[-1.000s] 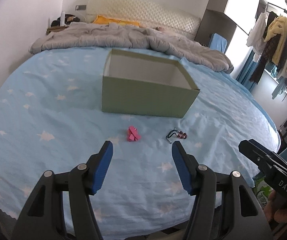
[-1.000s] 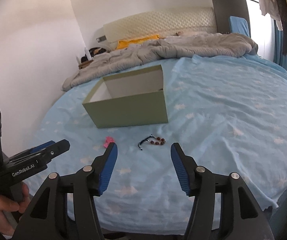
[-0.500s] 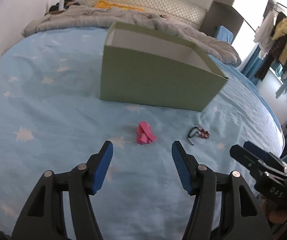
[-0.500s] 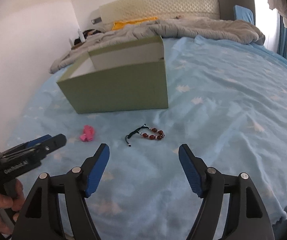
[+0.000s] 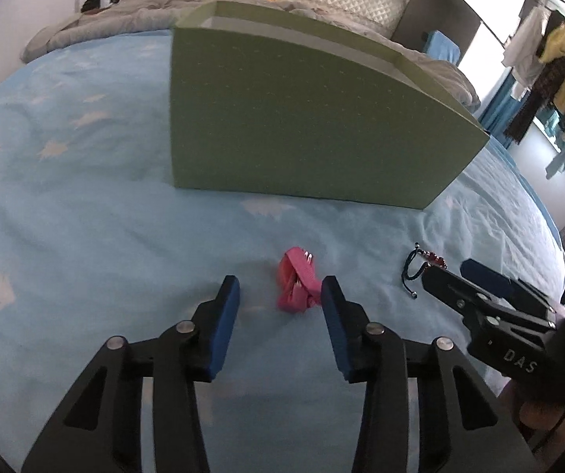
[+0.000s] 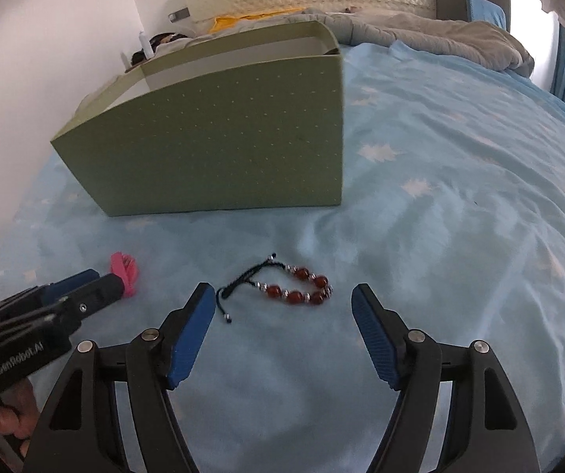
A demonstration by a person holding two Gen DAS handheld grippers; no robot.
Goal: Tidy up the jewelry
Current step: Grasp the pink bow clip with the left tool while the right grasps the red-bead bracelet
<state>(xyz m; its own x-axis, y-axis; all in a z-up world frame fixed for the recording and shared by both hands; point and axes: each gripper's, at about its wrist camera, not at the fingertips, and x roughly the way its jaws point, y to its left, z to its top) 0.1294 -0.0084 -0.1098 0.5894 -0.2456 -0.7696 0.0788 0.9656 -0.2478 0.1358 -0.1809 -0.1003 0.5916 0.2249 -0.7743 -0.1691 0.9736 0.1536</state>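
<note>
A: Jewelry, two pieces, each paired with one claw. Left claw (image 5: pixel 280 291): jaws apart and closing, the pink hair clip (image 5: pixel 296 284) between the pads but not yet pressed; it sits nearer the right-hand pad (image 5: pixel 331 317), almost against it.

B: And the clip's long axis?

A: It runs roughly along the claw's pointing line, tilted slightly, so the pads would meet its long sides. Right claw (image 6: pixel 284 303): jaws wide apart, nothing gripped. The beaded bracelet (image 6: pixel 296 289) lies just ahead of the tips, centred in the gap.

B: Its axis?

A: Crosswise. The red beads curve toward the right-hand pad; the black cord (image 6: pixel 243 282) trails toward the left-hand pad (image 6: pixel 192 331), its knotted end just beside that tip. The pads would probably close along the bracelet's length, bunching it rather than pinching across it.

B: Which hand is nearer which piece?

A: Left to the clip, right to the bracelet; neither needs to cross. Seen from the left wrist, the right claw's tip already overlaps the bracelet's beads.

B: Further out?

A: The green box (image 6: pixel 219 134), open-topped, stands beyond both pieces on the blue star-print bed sheet (image 6: pixel 459 205), presumably the destination. Both pieces rest on the sheet in front of its near wall, well short of it.
</note>
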